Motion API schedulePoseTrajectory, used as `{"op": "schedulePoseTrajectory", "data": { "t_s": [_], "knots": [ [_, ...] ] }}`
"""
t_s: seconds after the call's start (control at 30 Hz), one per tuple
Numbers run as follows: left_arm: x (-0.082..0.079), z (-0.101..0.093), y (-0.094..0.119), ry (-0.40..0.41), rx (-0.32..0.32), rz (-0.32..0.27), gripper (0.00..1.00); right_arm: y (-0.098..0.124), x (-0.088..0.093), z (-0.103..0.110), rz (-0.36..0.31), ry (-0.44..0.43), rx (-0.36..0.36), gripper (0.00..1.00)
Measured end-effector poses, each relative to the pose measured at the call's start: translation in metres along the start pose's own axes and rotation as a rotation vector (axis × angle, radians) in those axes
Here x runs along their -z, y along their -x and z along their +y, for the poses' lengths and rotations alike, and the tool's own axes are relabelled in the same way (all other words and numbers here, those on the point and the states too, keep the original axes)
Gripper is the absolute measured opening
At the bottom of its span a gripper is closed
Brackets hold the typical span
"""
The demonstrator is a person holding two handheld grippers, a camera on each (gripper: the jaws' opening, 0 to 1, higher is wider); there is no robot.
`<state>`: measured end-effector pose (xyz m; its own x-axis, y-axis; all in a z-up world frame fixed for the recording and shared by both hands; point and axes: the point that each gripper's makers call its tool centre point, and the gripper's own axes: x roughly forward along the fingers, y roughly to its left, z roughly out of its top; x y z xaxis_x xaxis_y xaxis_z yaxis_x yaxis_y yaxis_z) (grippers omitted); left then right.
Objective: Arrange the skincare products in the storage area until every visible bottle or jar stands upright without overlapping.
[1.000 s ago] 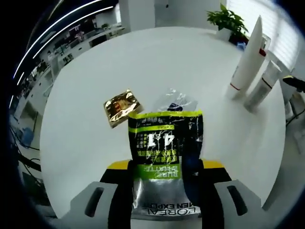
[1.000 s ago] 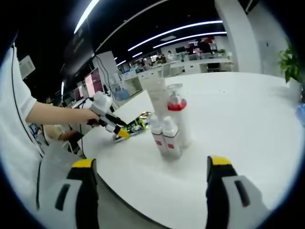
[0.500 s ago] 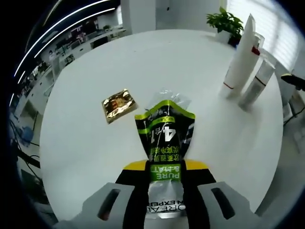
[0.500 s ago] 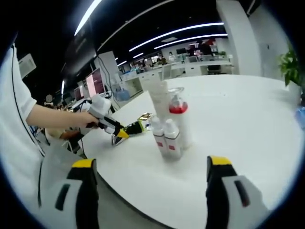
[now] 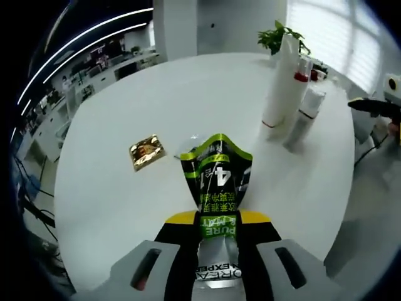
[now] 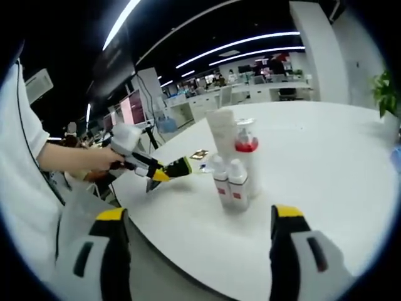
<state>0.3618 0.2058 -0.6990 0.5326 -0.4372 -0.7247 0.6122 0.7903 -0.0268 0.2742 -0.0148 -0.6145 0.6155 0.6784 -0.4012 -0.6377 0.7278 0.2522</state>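
Observation:
My left gripper [image 5: 216,221] is shut on a black and green skincare pouch [image 5: 216,179] and holds it lifted above the round white table [image 5: 125,113]. A small gold sachet [image 5: 145,151] lies flat on the table to the left of the pouch. A tall white tube [image 5: 279,81], a red-capped pump bottle [image 5: 302,75] and small white bottles [image 5: 306,116] stand upright together at the right. In the right gripper view the same group of bottles [image 6: 235,166] stands mid-table, and the left gripper [image 6: 160,174] holds the pouch [image 6: 180,167] left of it. My right gripper [image 6: 197,251] is open, off the table's edge.
A potted plant [image 5: 279,34] stands at the table's far side. A person's sleeve and hand [image 6: 75,157] hold the left gripper. Desks and screens of an open office fill the background. Wide bare table lies around the sachet and bottles.
The left gripper closed on the pouch and lifted it off the table, squeezing it narrower. The gold sachet and bottles stayed put. The right gripper stayed open and nearly still.

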Motion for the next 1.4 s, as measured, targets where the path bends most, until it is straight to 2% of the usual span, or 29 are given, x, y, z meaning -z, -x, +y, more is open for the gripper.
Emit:
{"op": "schedulePoseTrajectory", "data": {
  "t_s": [0.17, 0.33, 0.57, 0.73, 0.93, 1.0, 1.13, 1.4],
  "knots": [
    [-0.018, -0.025, 0.016, -0.057, 0.041, -0.071, 0.19, -0.001, -0.003, 0.008, -0.003, 0.01, -0.024, 0.91],
    [-0.03, -0.045, 0.028, -0.097, 0.068, -0.114, 0.19, -0.002, -0.007, 0.018, -0.013, 0.012, -0.059, 0.86],
    [-0.041, -0.075, 0.043, -0.144, 0.118, -0.162, 0.19, -0.003, -0.013, 0.032, -0.028, 0.019, -0.106, 0.79],
    [-0.044, -0.11, 0.052, -0.172, 0.191, -0.209, 0.19, -0.002, -0.018, 0.04, -0.045, 0.019, -0.139, 0.73],
    [-0.049, -0.147, 0.06, -0.215, 0.265, -0.244, 0.19, -0.001, -0.024, 0.048, -0.048, 0.015, -0.179, 0.63],
    [-0.053, -0.158, 0.064, -0.233, 0.292, -0.261, 0.19, -0.002, -0.023, 0.053, -0.031, -0.014, -0.208, 0.59],
    [-0.058, -0.172, 0.07, -0.277, 0.327, -0.277, 0.19, -0.004, -0.027, 0.057, -0.04, 0.008, -0.229, 0.49],
    [-0.064, -0.192, 0.081, -0.345, 0.396, -0.294, 0.19, -0.005, -0.035, 0.068, -0.045, -0.029, -0.308, 0.25]
  ]
}}
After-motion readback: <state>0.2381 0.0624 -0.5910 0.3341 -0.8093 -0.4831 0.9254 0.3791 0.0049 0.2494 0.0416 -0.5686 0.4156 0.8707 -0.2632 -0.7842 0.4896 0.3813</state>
